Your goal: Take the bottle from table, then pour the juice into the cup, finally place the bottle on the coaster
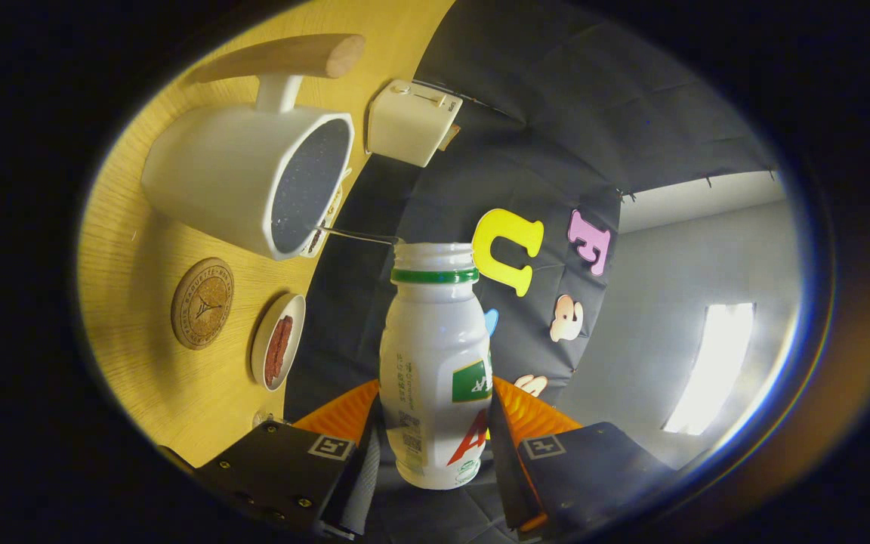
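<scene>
Clamped in the hand-held gripper, bottle tips by cup; coaster, dish beyond.

- We count one bottle, uncapped, clamped between the tool's two fingers.
- We see one white cup.
- One cork coaster.
- One small dish.
- One white box.
- One table.

glossy plastic bottle, wood-grain table, seemingly cork coaster
</scene>
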Action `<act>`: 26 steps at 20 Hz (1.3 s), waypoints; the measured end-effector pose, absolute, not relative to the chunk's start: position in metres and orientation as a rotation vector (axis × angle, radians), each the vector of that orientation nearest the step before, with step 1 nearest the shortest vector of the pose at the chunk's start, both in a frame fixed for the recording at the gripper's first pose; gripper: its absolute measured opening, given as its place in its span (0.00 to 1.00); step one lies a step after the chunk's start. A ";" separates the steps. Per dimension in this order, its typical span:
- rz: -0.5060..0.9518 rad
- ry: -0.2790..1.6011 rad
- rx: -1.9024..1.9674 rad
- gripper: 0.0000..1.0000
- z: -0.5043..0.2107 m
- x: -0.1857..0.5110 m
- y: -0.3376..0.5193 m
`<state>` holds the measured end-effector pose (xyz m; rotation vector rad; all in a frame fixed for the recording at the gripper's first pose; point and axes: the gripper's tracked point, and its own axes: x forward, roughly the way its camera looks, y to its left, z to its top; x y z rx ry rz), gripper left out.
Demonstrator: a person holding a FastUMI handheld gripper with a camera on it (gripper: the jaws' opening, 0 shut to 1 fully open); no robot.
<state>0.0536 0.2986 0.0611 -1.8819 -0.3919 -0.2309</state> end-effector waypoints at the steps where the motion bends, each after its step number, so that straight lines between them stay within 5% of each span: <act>1: -0.229 -0.393 -1.884 0.66 0.061 0.054 0.299; 26: -0.179 -0.539 -2.173 0.66 0.057 0.044 0.316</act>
